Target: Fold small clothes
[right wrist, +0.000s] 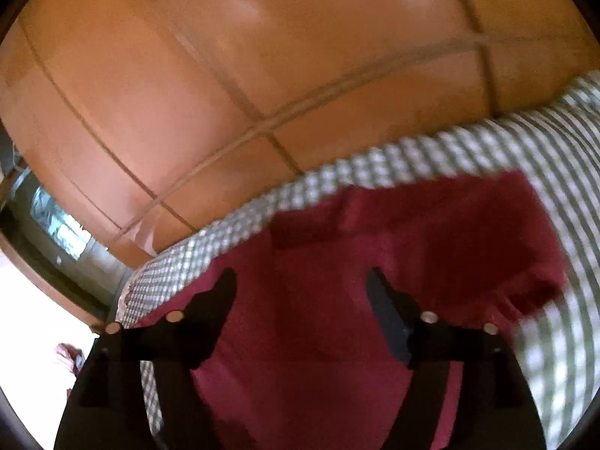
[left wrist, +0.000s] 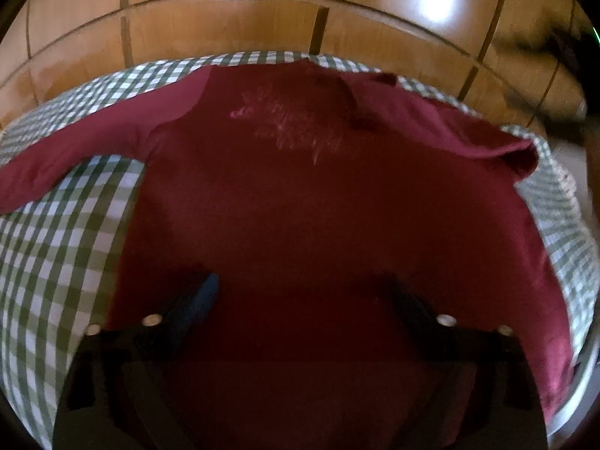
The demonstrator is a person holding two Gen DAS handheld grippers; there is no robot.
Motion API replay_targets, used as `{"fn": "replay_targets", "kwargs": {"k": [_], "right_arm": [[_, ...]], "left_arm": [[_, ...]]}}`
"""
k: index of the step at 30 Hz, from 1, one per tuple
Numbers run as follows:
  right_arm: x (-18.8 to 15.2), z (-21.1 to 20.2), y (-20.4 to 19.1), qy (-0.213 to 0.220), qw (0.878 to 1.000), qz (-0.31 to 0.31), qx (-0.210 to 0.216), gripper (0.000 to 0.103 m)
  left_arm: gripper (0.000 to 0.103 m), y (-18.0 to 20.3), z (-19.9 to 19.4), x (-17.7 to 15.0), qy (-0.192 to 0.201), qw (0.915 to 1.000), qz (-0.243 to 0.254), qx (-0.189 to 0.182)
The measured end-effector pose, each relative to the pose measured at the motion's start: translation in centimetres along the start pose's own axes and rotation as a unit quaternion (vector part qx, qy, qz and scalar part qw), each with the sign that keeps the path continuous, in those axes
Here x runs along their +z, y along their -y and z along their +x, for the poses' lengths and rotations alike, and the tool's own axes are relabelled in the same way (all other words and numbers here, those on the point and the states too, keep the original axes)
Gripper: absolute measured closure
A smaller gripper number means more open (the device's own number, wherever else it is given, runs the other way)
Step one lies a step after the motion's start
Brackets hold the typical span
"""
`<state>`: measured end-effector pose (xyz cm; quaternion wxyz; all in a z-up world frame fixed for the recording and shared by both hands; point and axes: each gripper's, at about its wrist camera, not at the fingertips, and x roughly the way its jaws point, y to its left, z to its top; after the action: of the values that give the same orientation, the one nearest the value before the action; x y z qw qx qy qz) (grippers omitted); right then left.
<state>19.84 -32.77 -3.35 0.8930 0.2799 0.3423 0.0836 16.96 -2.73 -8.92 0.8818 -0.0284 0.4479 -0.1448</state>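
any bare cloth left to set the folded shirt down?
Bare green-and-white checked tablecloth lies left of the dark red long-sleeved shirt, below its spread sleeve. Thin strips run along the far and right edges. The middle is covered by the shirt; both grippers hover there, fingers open.

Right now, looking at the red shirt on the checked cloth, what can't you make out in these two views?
- Left wrist view: the print on the red shirt is too faint and blurred to read.
- Left wrist view: the shirt's bottom hem is hidden behind the left gripper.
- Right wrist view: motion blur smears the shirt's folds; the right gripper covers its near edge.
- Both views: the checked cloth is cut off by the frame edge.
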Motion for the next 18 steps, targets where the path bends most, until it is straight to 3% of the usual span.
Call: {"fn": "replay_targets", "kwargs": {"k": [5, 8, 15, 16, 17, 18], "right_arm": [[-4.2, -3.0, 6.2, -0.011, 0.998, 0.057, -0.025, 0.025], [-5.5, -4.7, 9.3, -0.001, 0.995, 0.099, -0.024, 0.022], [-4.4, -6.1, 11.9, 0.032, 0.988, 0.148, 0.013, 0.012], [-4.0, -6.3, 12.0, 0.036, 0.987, 0.155, 0.022, 0.011], [-3.6, -6.0, 12.0, 0.040, 0.986, 0.160, 0.030, 0.011], [-3.2, -5.5, 11.9, 0.042, 0.985, 0.166, 0.039, 0.011]], "left_arm": [[0.043, 0.3, 0.9, 4.9, -0.006, 0.9985, -0.028, -0.046], [0.044, 0.9, 3.0, 8.3, -0.019, 0.9955, -0.052, -0.077], [0.046, 3.3, 9.0, 12.7, -0.064, 0.9922, -0.066, -0.085], [0.054, 3.7, 9.6, 13.1, -0.063, 0.9934, -0.060, -0.075], [0.077, 4.0, 10.1, 13.5, -0.068, 0.9940, -0.051, -0.069], [0.091, 4.1, 10.3, 13.8, -0.073, 0.9938, -0.047, -0.069]]}}
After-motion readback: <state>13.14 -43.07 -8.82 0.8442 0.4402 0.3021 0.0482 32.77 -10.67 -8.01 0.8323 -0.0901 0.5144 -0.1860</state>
